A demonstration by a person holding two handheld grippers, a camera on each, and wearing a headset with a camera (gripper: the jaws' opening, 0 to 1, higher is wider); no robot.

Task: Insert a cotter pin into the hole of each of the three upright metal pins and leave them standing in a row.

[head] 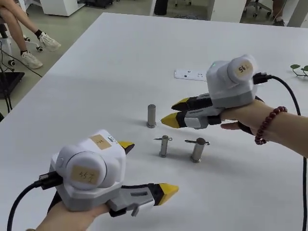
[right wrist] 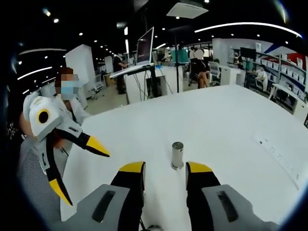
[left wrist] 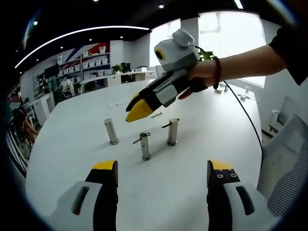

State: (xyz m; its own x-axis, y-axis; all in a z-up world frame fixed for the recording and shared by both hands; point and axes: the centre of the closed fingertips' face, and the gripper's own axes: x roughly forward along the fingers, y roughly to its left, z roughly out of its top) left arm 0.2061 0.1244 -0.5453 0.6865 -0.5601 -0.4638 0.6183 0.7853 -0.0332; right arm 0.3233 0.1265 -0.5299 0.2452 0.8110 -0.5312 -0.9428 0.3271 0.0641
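Observation:
Three metal pins stand on the white table (head: 120, 57). The far-left pin (head: 151, 116) is bare, with no cotter pin showing in it. The middle pin (head: 164, 146) and the right pin (head: 197, 150) each carry a cotter pin through the top. My right gripper (head: 174, 111) hovers open just right of the bare pin (right wrist: 177, 155), which stands ahead of its yellow-tipped jaws with nothing between them. At the near left, my left gripper (head: 147, 167) is wide open and holds nothing, facing the row (left wrist: 145, 146) from a short distance.
A white power strip (head: 190, 74) lies behind the right gripper. Green leaves (head: 301, 70) poke in at the right edge. A black cable (head: 293, 101) trails from the right gripper. A person's legs (head: 29, 33) are beyond the table's left edge.

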